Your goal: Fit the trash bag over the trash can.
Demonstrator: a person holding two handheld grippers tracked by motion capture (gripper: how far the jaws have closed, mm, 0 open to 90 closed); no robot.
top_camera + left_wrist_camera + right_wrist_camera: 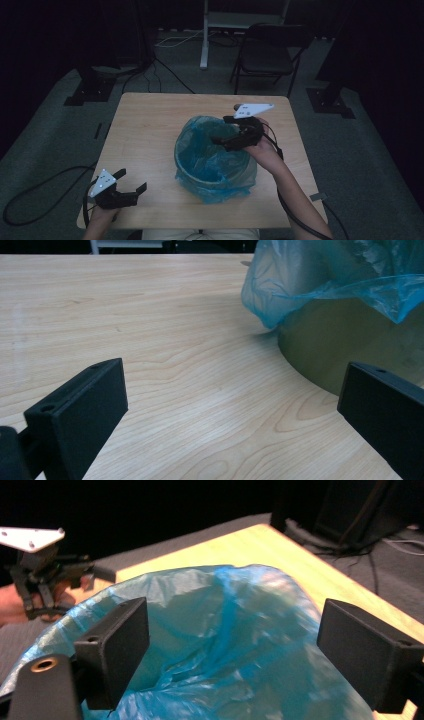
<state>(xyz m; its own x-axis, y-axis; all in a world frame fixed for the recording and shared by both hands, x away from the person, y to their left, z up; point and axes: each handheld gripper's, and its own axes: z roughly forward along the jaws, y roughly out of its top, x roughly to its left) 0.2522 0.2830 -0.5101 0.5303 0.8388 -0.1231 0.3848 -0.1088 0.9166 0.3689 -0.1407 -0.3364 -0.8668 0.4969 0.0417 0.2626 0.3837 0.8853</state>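
Blue bag (215, 160) (lining bin) | right gripper (227, 131) above it, fingers wide, empty | left gripper (131, 186) apart, wide, empty

Left gripper (131, 183) and right gripper (218, 131), jaws spread wide.

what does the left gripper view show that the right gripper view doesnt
The left gripper view alone shows the bin's olive outer wall below the bag's hanging edge, standing on bare table. The right gripper view alone looks into the bag's opening and shows the left gripper beyond it. Both share the blue bag, the wooden table and wide-open black jaws.
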